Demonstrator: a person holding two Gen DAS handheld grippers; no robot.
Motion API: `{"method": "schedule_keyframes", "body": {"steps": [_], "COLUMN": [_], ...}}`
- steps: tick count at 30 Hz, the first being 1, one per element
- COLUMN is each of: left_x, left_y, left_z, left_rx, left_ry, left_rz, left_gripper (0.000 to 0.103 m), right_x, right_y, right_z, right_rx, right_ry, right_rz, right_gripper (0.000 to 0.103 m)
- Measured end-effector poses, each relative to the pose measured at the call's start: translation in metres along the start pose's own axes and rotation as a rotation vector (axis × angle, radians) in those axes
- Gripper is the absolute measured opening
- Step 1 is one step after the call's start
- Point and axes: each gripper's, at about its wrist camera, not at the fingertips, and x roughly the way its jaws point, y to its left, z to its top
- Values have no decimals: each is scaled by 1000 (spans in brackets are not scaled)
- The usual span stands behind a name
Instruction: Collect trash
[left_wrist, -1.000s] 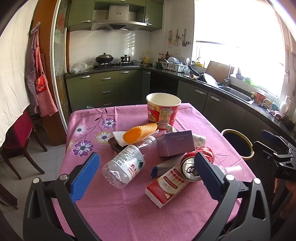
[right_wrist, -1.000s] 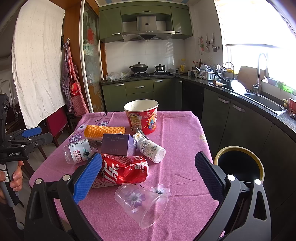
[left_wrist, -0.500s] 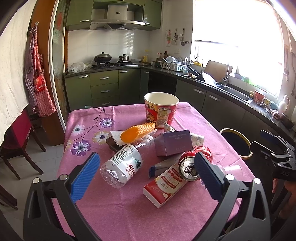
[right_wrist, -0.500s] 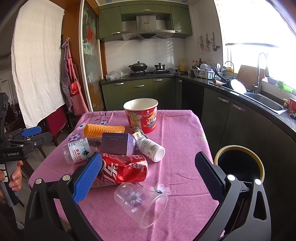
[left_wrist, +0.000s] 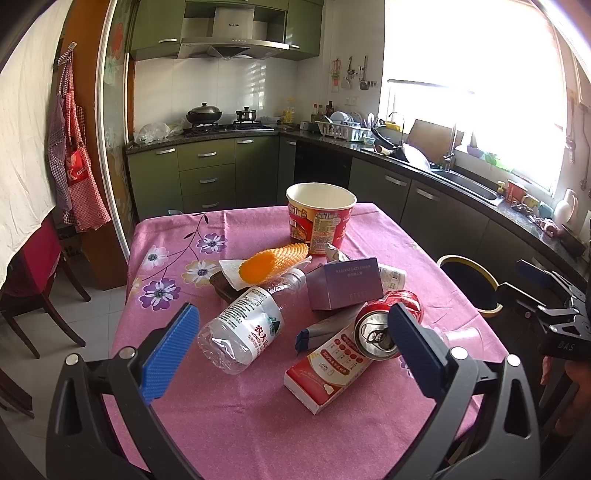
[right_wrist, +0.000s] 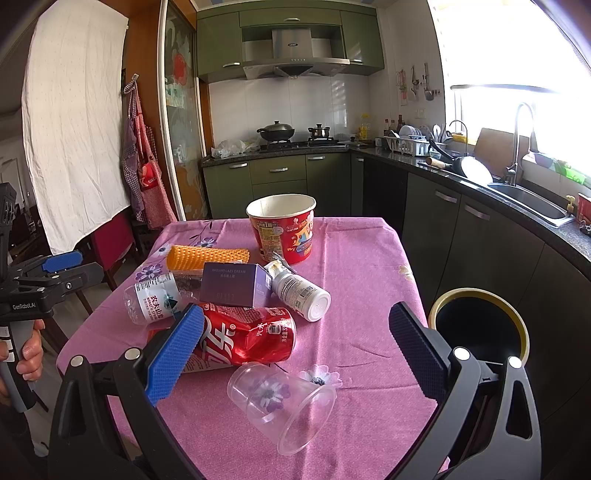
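Trash lies on a pink flowered tablecloth (left_wrist: 221, 417): a clear water bottle (left_wrist: 245, 328), a crushed red can (left_wrist: 380, 328), a red-white carton (left_wrist: 328, 373), a purple box (left_wrist: 345, 282), an orange foam sleeve (left_wrist: 271, 260) and a red noodle cup (left_wrist: 319, 219). My left gripper (left_wrist: 291, 354) is open and empty, hovering short of the bottle and carton. My right gripper (right_wrist: 295, 352) is open and empty over a clear plastic cup (right_wrist: 280, 404), with the red can (right_wrist: 243, 339) and a white bottle (right_wrist: 301, 293) beyond.
A black bin with a yellow rim (right_wrist: 480, 328) stands on the floor right of the table; it also shows in the left wrist view (left_wrist: 471, 284). Green cabinets and a sink counter (right_wrist: 517, 199) run along the right. A red chair (left_wrist: 33, 266) stands at the left.
Both grippers have barely shifted; the left view has crept slightly toward the table. Nothing was grasped or moved.
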Motion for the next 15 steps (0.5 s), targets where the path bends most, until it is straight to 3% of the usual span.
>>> {"method": "schedule_keyframes", "body": {"steps": [15], "left_x": [4], "left_y": [1], "left_z": [-1], "left_rx": [4], "left_ry": [15], "left_rz": [-12], "left_gripper": [97], "right_x": [6], "right_y": [-1], "right_z": [-2], "right_rx": [4], "right_ry": [12], "right_rz": [1], "right_gripper": [99]}}
